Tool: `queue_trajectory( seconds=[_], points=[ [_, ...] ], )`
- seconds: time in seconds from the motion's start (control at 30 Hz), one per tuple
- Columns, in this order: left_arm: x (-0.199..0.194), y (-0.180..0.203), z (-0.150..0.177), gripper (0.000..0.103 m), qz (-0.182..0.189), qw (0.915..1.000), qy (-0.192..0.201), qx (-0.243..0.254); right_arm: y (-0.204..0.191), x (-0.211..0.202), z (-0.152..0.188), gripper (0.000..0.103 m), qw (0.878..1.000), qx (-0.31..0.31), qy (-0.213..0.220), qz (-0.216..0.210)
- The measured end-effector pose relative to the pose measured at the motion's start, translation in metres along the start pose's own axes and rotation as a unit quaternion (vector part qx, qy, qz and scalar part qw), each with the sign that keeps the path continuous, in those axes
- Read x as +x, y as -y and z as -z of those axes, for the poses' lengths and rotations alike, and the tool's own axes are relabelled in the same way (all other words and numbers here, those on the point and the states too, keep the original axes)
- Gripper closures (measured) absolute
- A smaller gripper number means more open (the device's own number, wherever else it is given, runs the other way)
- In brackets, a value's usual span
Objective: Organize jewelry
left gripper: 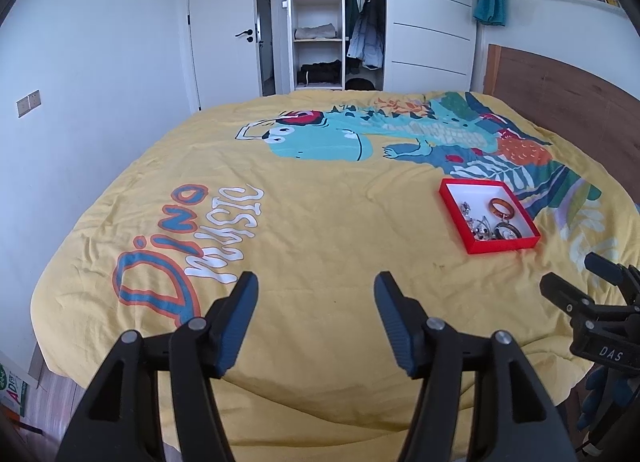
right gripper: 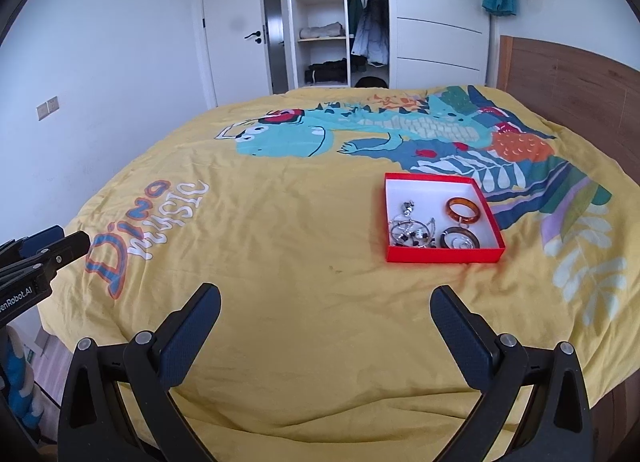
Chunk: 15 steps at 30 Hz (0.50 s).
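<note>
A shallow red box (right gripper: 442,255) with a white inside lies on the yellow bedspread (right gripper: 280,262), right of centre. In it are an amber bangle (right gripper: 463,210), a dark bangle (right gripper: 460,240) and a tangle of silver jewelry (right gripper: 414,228). The same red box (left gripper: 500,244) shows in the left wrist view, with the amber bangle (left gripper: 502,208) inside. My left gripper (left gripper: 316,282) is open over the near bedspread, nothing between its fingers. My right gripper (right gripper: 326,296) is open wide, short of the box, holding nothing.
The bed's wooden headboard (right gripper: 568,82) runs along the right. An open wardrobe (right gripper: 340,22) with clothes and a white door (right gripper: 236,34) stand beyond the bed. The right gripper (left gripper: 592,294) shows at the left wrist view's right edge; the left gripper (right gripper: 44,254) at the other view's left edge.
</note>
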State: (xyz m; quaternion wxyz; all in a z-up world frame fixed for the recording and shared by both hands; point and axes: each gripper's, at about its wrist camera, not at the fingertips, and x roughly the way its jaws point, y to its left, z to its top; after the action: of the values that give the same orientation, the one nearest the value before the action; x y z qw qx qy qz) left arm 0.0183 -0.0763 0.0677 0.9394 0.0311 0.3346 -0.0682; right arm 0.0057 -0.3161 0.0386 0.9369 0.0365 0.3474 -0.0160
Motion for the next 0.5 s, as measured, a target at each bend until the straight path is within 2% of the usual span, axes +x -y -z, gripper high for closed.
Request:
queue_trajectory(
  seconds=[0.5],
  points=[
    [0.002, 0.008, 0.010, 0.042, 0.009, 0.9999, -0.009, 0.008, 0.009, -0.002, 0.021, 0.000, 1.000, 0.001, -0.011, 0.017]
  ],
)
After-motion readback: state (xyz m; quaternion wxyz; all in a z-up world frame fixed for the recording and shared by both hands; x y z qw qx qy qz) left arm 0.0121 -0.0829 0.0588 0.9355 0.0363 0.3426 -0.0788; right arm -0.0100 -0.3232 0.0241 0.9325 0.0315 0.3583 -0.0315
